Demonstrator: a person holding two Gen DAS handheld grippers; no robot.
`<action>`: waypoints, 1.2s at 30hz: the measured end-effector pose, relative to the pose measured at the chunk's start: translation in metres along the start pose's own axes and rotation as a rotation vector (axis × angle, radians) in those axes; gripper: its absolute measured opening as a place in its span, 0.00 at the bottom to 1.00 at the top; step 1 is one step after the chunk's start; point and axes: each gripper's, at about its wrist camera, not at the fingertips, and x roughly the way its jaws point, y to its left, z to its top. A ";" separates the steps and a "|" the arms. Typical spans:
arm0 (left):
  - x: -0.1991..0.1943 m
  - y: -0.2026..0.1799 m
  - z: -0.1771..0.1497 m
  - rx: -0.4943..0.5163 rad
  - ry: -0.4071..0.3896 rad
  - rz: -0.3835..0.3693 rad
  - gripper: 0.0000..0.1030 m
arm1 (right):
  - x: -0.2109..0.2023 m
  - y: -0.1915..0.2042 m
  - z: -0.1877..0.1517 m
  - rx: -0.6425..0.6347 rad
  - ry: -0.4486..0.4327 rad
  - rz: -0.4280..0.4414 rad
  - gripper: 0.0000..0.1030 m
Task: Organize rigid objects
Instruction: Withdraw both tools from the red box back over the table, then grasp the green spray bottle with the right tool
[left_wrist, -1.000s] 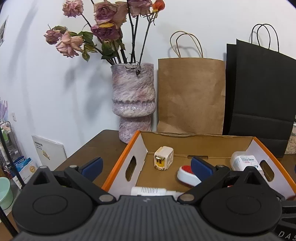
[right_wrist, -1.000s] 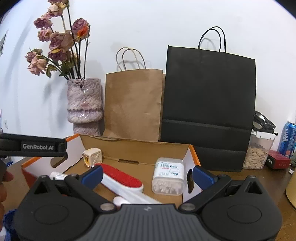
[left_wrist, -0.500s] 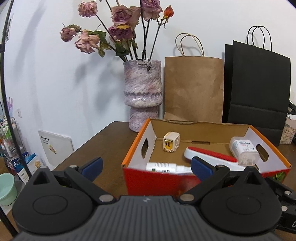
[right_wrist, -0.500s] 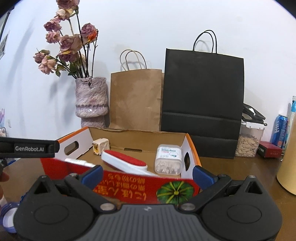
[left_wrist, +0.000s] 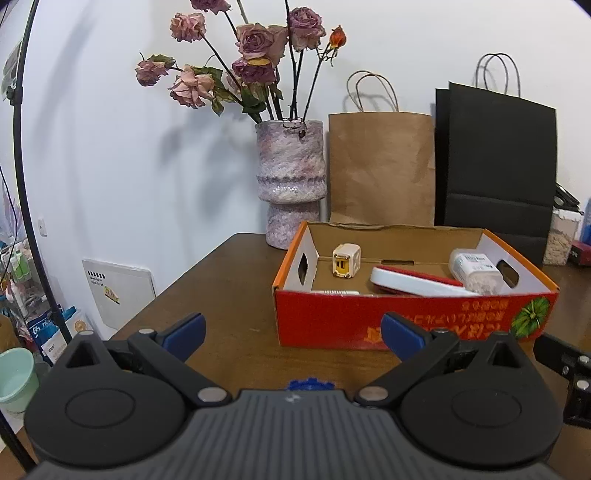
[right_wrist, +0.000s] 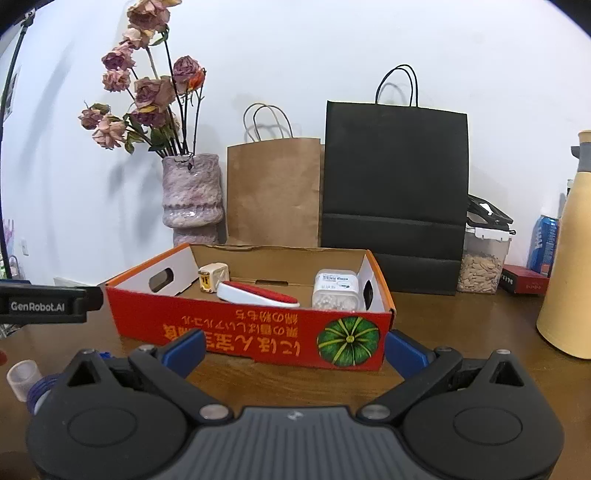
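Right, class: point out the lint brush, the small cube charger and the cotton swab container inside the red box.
lint brush (right_wrist: 258, 294), right wrist view, on its red bristle face.
cube charger (left_wrist: 346, 260), left wrist view, on its front face.
cotton swab container (right_wrist: 336, 291), right wrist view, on its clear front wall.

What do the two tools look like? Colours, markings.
Both alike: black linkage arms on round black housings, ribbed dark-grey body, silver pivot pins, blue fingertip pads. Left tool; right tool. The left one's side shows white "GenRobot.AI" lettering in the right view.
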 end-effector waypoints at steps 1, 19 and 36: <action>-0.002 0.000 -0.002 0.005 0.001 -0.005 1.00 | -0.003 0.000 -0.002 0.001 0.001 0.001 1.00; -0.035 0.037 -0.034 0.041 0.020 -0.030 1.00 | -0.041 0.009 -0.029 0.006 0.010 0.035 1.00; -0.041 0.095 -0.043 -0.001 0.049 -0.076 1.00 | -0.025 0.044 -0.040 -0.127 0.184 0.213 1.00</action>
